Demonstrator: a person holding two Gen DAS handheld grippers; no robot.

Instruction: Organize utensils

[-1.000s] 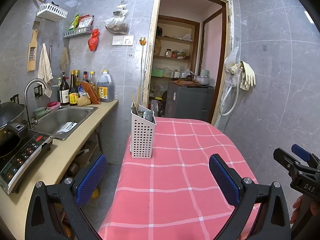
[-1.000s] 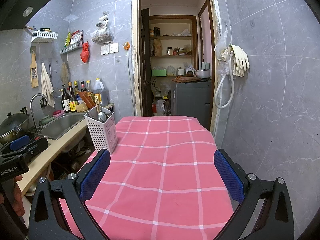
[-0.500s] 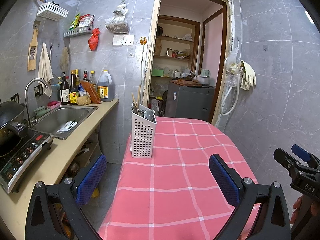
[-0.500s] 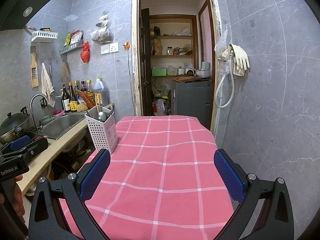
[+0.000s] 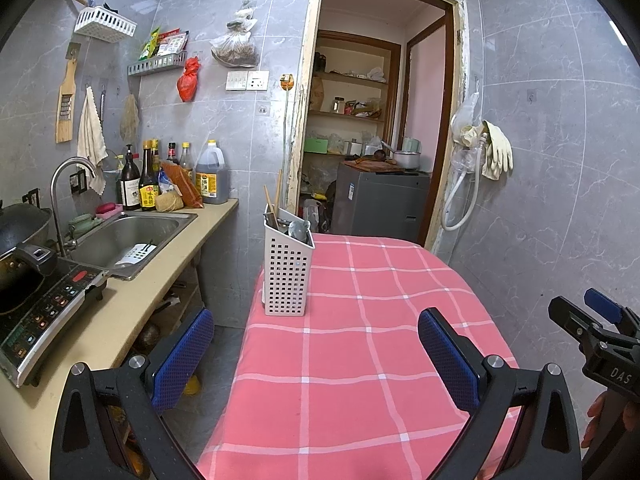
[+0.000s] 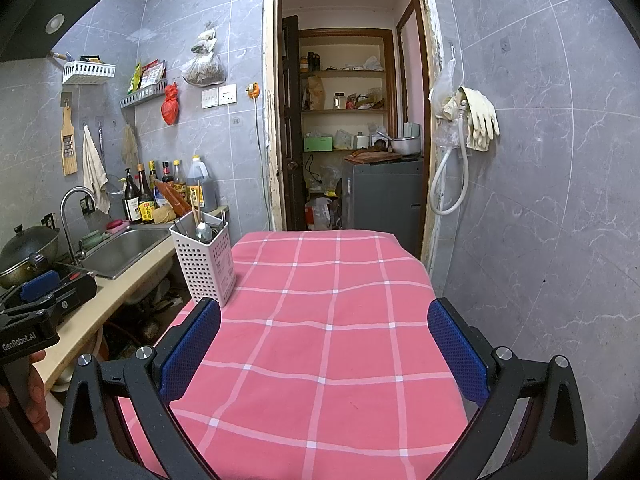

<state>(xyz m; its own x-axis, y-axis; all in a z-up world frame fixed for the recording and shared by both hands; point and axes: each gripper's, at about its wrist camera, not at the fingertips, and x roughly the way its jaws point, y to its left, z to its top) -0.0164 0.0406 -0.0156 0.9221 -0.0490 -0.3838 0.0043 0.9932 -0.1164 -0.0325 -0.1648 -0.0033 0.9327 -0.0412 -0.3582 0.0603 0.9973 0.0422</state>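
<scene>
The left gripper (image 5: 316, 360) hangs over the near end of the worktop (image 5: 360, 380), its blue-padded fingers (image 5: 182, 354) spread wide with nothing between them. The right gripper (image 6: 324, 350) is spread just as wide and also empty, above the same pink checked cloth. In the left wrist view, the white perforated utensil holder (image 5: 287, 276) stands upright at 12 o'clock from the left gripper, close to the worktop's left edge, well apart from both grippers. In the right wrist view the holder sits at 10 o'clock. A metal spoon (image 6: 203, 231) and wooden chopsticks (image 6: 195, 210) stand upright inside it; which compartment each occupies is hard to tell. At 9 o'clock in the left view, a steel sink (image 5: 132, 236) is set in a beige counter, with sauce bottles (image 5: 148, 184) behind it.
</scene>
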